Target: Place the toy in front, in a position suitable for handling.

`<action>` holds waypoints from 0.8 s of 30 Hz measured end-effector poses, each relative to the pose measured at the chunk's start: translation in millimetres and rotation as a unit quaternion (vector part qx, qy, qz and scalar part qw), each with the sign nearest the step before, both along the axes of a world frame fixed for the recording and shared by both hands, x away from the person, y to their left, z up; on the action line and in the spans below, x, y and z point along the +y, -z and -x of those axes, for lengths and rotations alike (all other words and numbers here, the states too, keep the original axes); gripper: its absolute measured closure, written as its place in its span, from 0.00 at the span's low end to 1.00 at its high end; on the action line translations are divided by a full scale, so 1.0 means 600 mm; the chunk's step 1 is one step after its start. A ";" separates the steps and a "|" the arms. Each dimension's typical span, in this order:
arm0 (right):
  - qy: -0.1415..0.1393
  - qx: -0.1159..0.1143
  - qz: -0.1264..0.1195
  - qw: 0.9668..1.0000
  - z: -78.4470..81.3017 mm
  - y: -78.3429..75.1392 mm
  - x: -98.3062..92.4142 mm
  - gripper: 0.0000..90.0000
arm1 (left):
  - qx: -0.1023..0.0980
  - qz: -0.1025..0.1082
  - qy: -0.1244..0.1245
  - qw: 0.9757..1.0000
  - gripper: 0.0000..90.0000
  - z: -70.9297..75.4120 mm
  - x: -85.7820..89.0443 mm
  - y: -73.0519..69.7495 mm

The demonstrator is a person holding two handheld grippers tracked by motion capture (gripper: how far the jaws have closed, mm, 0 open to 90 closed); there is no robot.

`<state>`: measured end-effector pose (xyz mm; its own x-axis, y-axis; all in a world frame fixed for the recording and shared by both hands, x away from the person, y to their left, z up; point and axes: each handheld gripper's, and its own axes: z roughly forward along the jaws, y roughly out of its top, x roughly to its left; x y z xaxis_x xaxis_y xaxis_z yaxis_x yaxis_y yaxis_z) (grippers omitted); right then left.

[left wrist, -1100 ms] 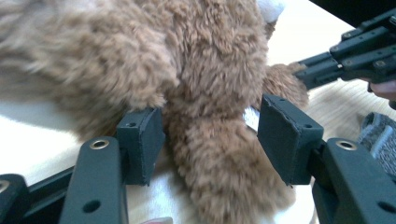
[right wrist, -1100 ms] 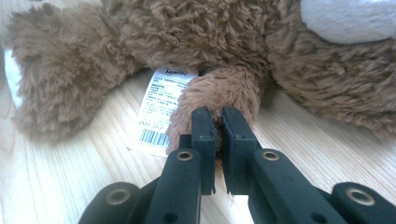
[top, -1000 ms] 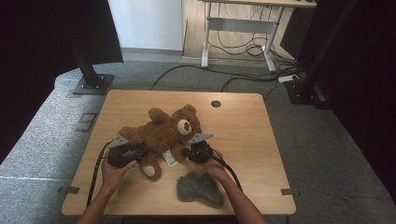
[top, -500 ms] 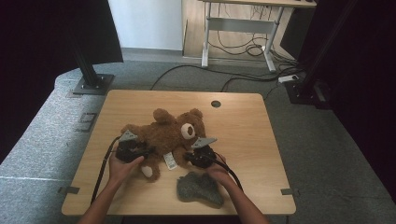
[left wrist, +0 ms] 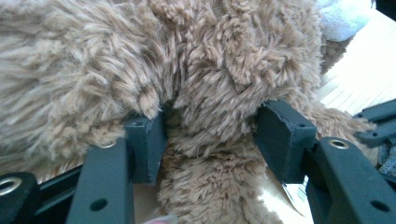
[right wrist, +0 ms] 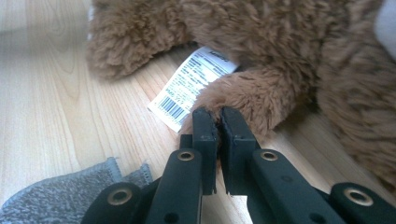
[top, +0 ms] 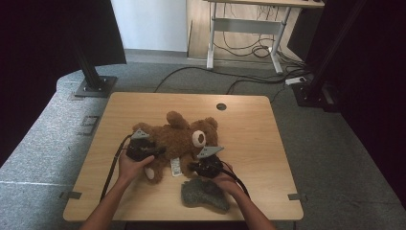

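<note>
Fur hides most of what the left gripper [left wrist: 212, 140] is doing: in its own view the two pads stand fairly wide with a limb of the bear [top: 177, 139] between them, the right pad against the pile, the left one half buried, so whether both press cannot be told. Its jaws have just been closing a little. Which limb it is cannot be made out; from above, the person's left hand [top: 135, 163] covers it. The right gripper [right wrist: 218, 120] is pinched nearly shut on the tip of a paw, with fur caught between the pads. A white tag [right wrist: 191, 86] is partly tucked under that paw. A grey cloth [top: 203, 195] lies near the front edge of the table [top: 249, 124], partly under the right hand [top: 225, 177].

Since a second ago the bear, lying mid-table, has shifted a little to the right, and the left gripper with it.
</note>
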<state>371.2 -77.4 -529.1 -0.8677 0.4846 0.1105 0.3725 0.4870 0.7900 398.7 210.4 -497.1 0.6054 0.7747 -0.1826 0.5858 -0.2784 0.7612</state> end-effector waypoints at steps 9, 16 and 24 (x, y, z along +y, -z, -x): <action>-0.009 0.003 -0.004 1.000 0.003 0.003 0.000 0.95 | 0.003 -0.009 0.013 1.000 0.48 -0.021 -0.015 -0.003; -0.006 -0.002 -0.004 1.000 0.003 0.004 -0.005 0.94 | -0.001 -0.017 0.015 1.000 0.49 -0.021 -0.021 -0.007; 0.021 -0.021 -0.013 0.999 0.007 -0.003 -0.020 0.74 | -0.006 -0.007 0.015 1.000 0.47 -0.010 -0.012 -0.012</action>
